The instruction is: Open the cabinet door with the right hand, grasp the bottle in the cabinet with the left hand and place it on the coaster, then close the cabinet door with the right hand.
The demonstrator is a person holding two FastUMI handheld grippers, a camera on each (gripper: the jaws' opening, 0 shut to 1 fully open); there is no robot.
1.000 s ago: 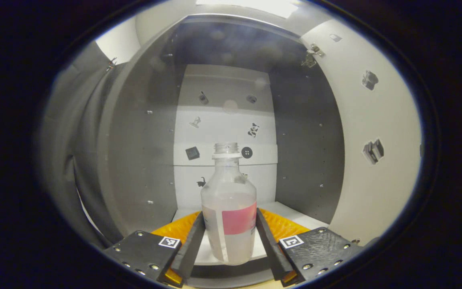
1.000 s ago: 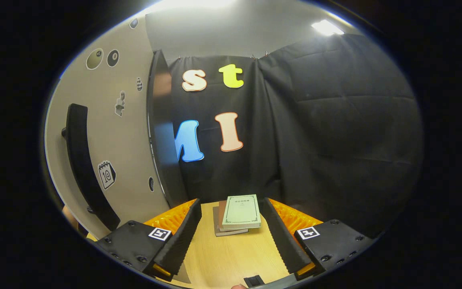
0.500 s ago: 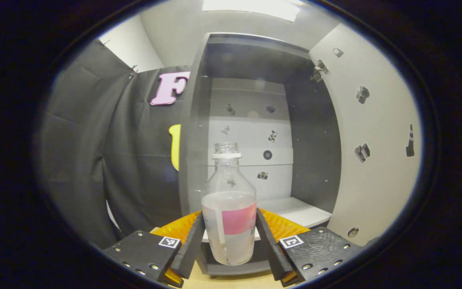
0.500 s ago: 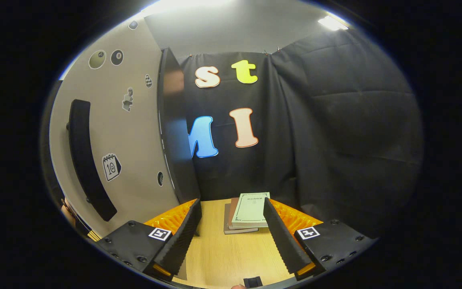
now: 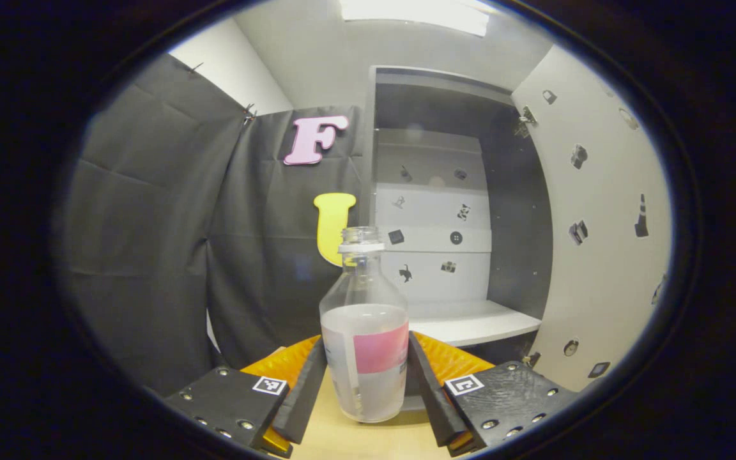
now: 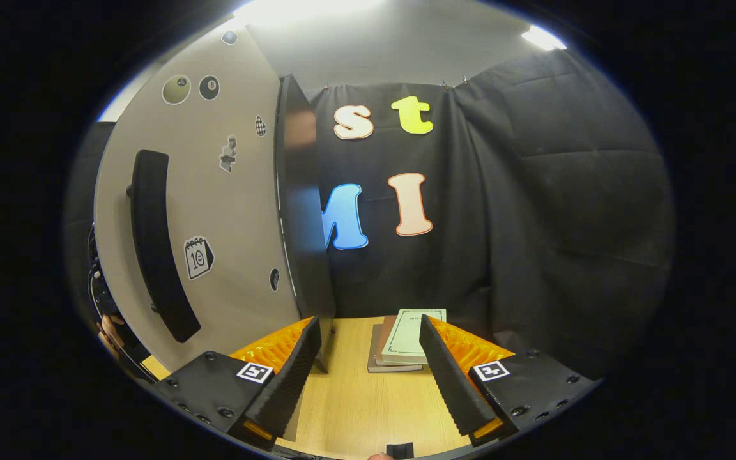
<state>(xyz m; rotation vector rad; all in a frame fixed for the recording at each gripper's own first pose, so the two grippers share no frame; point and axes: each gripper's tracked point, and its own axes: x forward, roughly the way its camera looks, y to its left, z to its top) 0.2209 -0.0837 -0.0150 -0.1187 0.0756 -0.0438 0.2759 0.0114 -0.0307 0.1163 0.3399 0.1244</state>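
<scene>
Bottle (image 5: 364, 332) upright, apparently clamped between left tool (image 5: 365, 390) fingers.

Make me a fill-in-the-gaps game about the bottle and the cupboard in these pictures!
1. The left gripper is shut on the ____.
2. The cabinet door stands ____.
3. The label on the bottle is ____.
4. Ahead of the right gripper, a stack of ____ lies on the wooden table.

Missing words: bottle; open; pink; books
</scene>
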